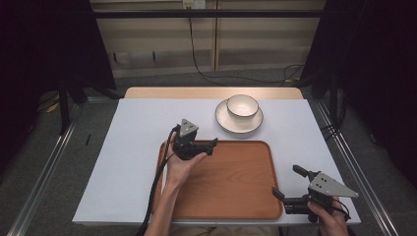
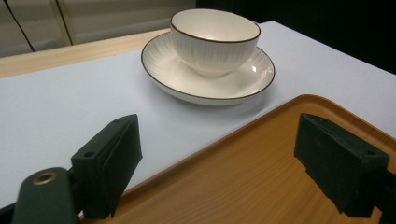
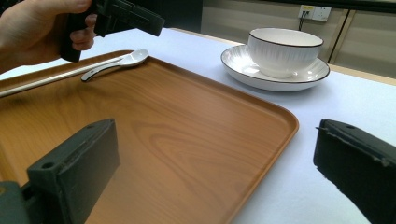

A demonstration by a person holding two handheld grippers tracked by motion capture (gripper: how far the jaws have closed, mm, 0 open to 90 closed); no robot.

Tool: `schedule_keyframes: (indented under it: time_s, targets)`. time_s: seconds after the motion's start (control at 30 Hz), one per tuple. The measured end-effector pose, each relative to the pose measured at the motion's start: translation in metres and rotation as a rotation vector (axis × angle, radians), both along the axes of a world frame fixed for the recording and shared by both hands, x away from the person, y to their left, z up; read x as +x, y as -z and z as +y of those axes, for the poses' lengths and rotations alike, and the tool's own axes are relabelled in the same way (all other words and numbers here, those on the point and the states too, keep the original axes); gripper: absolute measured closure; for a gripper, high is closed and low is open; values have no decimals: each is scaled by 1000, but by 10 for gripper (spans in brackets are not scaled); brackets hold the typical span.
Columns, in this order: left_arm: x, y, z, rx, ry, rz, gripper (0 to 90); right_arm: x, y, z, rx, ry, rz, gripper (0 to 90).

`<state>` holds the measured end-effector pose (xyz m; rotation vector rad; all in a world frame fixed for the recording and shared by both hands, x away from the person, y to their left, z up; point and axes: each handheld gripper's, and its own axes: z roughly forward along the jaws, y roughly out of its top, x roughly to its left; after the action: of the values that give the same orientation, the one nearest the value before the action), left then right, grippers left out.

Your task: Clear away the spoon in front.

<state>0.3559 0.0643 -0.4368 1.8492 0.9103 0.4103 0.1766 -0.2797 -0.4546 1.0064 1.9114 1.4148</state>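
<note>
A white bowl (image 1: 242,104) with a dark rim sits in a white plate (image 1: 231,125) on the far side of the table, just beyond a wooden tray (image 1: 231,191). My left gripper (image 1: 212,144) hovers over the tray's far left corner, jaws open and empty, facing the bowl (image 2: 215,39) and plate (image 2: 205,86). My right gripper (image 1: 287,181) rests off the tray's near right corner, also open with nothing between its jaws. From the right gripper view, a white spoon (image 3: 116,63) lies on the tray (image 3: 187,130) under the left hand, and the left gripper (image 3: 135,18) hangs above it.
The tray lies on a white table cover (image 1: 133,147). A pale thin stick (image 3: 42,81) lies along the tray's edge beside the spoon. The left gripper's black cable (image 1: 155,191) trails down across the tray's left side. Metal rails (image 1: 49,162) flank the table.
</note>
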Motion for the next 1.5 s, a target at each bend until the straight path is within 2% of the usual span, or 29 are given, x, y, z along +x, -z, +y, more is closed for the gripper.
schedule_keyframes:
  time_s: [0.07, 0.1, 0.17, 0.2, 0.27, 0.3, 0.43, 0.53, 0.67, 0.7, 0.87, 0.9, 1.03, 1.13, 1.23, 1.3, 1.33, 1.4, 1.5]
  targets:
    - [4, -1, -1, 0, 9, 4, 156, 0, 0, 0, -4, 4, 0, 0]
    - [5, -1, -3, -15, 6, 3, 156, 0, 0, 0, -4, 4, -1, 0]
    - [7, -3, -4, -11, 1, -28, 157, 0, 0, 0, -2, 2, 0, 0]
    - [9, -4, -5, 4, 6, -46, 155, 0, 0, 0, 2, 3, 0, 0]
    - [13, -7, -8, 13, 22, -42, 141, 0, 0, 0, -4, 4, 1, 0]
    - [14, -8, -11, 0, 18, -46, 140, 0, 0, 0, -4, 2, 1, 0]
    - [22, -13, -20, 31, 34, -64, 139, 0, 0, 0, -5, -2, -2, 0]
    - [27, -17, -28, 28, 29, -56, 183, 0, 0, 0, -6, -1, 0, 0]
    - [34, -20, -35, 48, 46, -57, 177, 0, 0, -1, 0, 0, 3, 0]
    - [36, -20, -36, 38, 48, -46, 181, 0, 0, -1, -4, 1, 2, 0]
    - [47, -20, -42, 43, 56, -21, 178, 0, 0, 0, -6, 0, 3, 0]
    - [49, -21, -43, 32, 60, -20, 178, 0, 0, 0, -6, -4, 4, 0]
    - [55, -25, -46, 47, 95, -16, 248, 1, 0, 0, -6, -6, 2, 0]
    - [60, -28, -49, 72, 89, -19, 289, 1, 0, 0, -9, -7, 4, 0]
    - [69, -27, -52, 53, 74, 5, 311, 1, 0, 0, -6, -10, 5, 0]
    - [74, -27, -52, 30, 84, 28, 332, 0, 0, 0, -6, -6, 4, 0]
    - [76, -27, -54, 52, 68, 29, 356, 0, 1, 0, -5, -5, 3, 0]
    - [82, -26, -55, 42, 54, 45, 358, 0, 1, 0, -6, -9, 4, 0]
    - [88, -25, -59, 62, 41, 44, 362, 0, 1, 0, -3, -9, 9, 0]
